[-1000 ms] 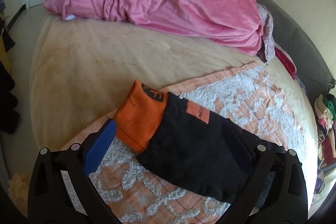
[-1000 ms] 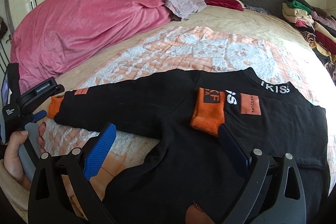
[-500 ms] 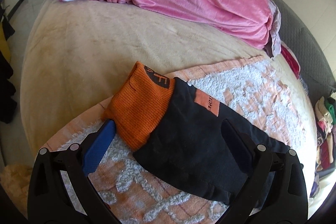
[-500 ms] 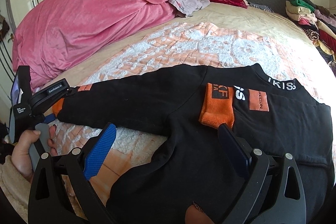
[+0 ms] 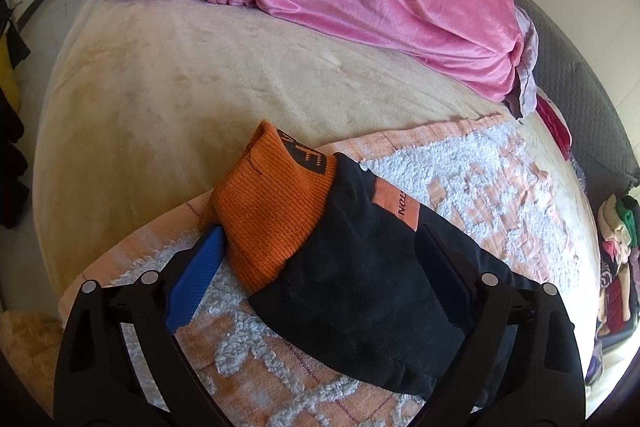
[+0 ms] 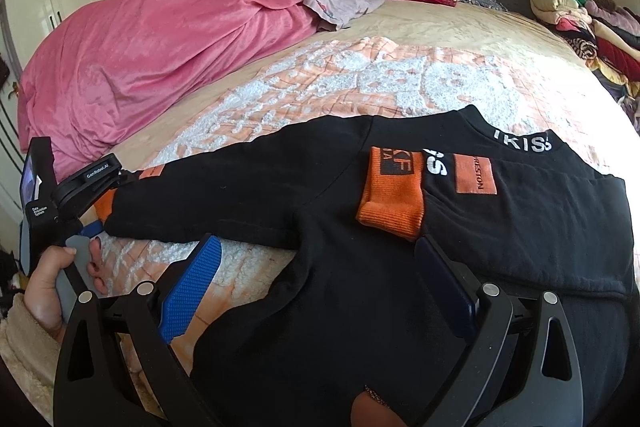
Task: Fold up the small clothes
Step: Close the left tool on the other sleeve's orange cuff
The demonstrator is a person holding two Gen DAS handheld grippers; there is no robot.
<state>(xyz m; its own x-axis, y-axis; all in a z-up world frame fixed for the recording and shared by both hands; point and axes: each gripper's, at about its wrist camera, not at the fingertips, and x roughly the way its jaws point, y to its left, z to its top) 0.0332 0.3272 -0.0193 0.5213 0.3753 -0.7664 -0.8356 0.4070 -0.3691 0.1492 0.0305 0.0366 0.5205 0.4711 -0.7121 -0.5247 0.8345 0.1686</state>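
- Far left, the left hand-held gripper (image 5: pixel 320 267) sits low over the outstretched sleeve (image 6: pixel 224 195) of the black sweatshirt (image 6: pixel 360 287), jaws wide apart and just now closing a touch, the sleeve end between them but no pad pressing on it that I can see
- The blue pad (image 5: pixel 196 283) lies just beside the orange cuff (image 5: pixel 272 215); the dark finger on the other side rests over black cloth, so this looks like the lead-in to a pinch on the sleeve end
- To do it well, I'd say close across cuff and sleeve together, then lift only enough to clear the patterned blanket (image 5: pixel 460 167) and carry the sleeve across the chest
- Moving right, the sweatshirt lies flat on the blanket on the bed (image 5: pixel 160 87); the other sleeve is already folded in, its orange cuff (image 6: pixel 392 195) on the chest beside the orange patch (image 6: pixel 476 175)
- Right hand-held gripper (image 6: pixel 316 287) hovers over the lower body of the garment, jaws apart, nothing clamped; it could steady the body while the sleeve comes over
- Open room: bare beige bed beyond the left cuff, free blanket above the collar
- Edges: the bed's near-left corner falls away close to the cuff, the pink duvet (image 6: pixel 160 55) bounds the far left, and the stack of folded clothes (image 6: pixel 580 19) sits well apart at far right
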